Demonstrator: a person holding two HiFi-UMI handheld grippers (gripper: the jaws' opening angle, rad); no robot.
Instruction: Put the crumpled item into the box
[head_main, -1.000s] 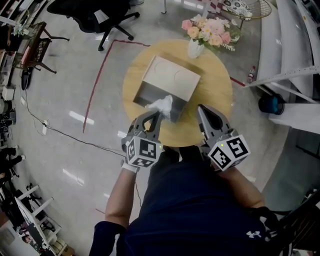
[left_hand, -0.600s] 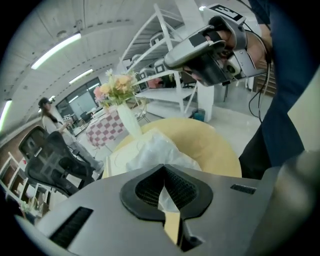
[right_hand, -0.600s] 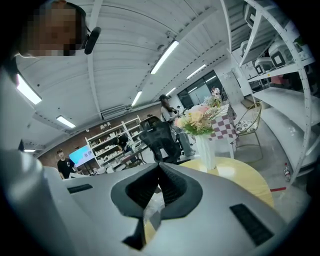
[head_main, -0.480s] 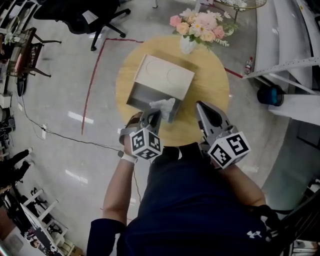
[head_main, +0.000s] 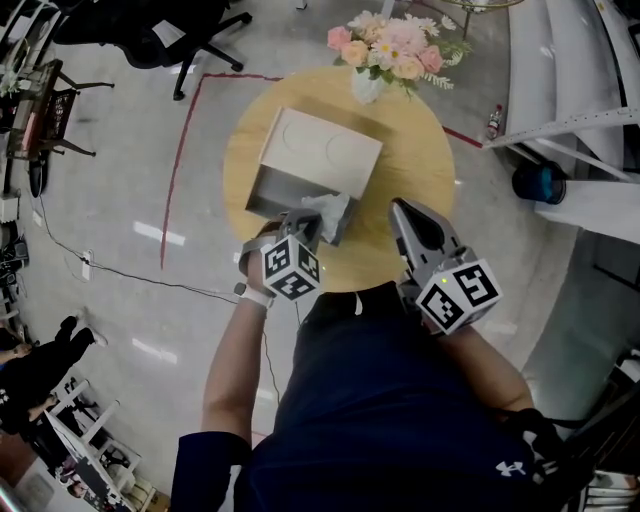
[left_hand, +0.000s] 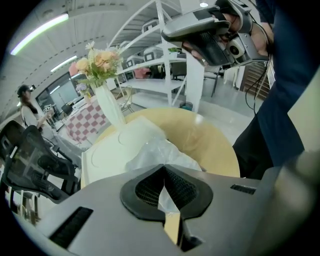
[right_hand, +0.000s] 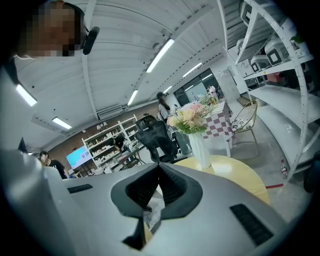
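Tissue (head_main: 325, 208) in left tool (head_main: 304, 229)

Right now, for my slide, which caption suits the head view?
Left gripper holds the crumpled item at the box opening on a round table; right gripper hovers nearby, shut.

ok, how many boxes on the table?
1. The box sits on the table, open side toward the left gripper, whose jaws are shut on the crumpled item. None appear hidden.

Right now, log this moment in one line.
left tongs: shut on crumpled white item | item: at beige box opening | right tongs: shut
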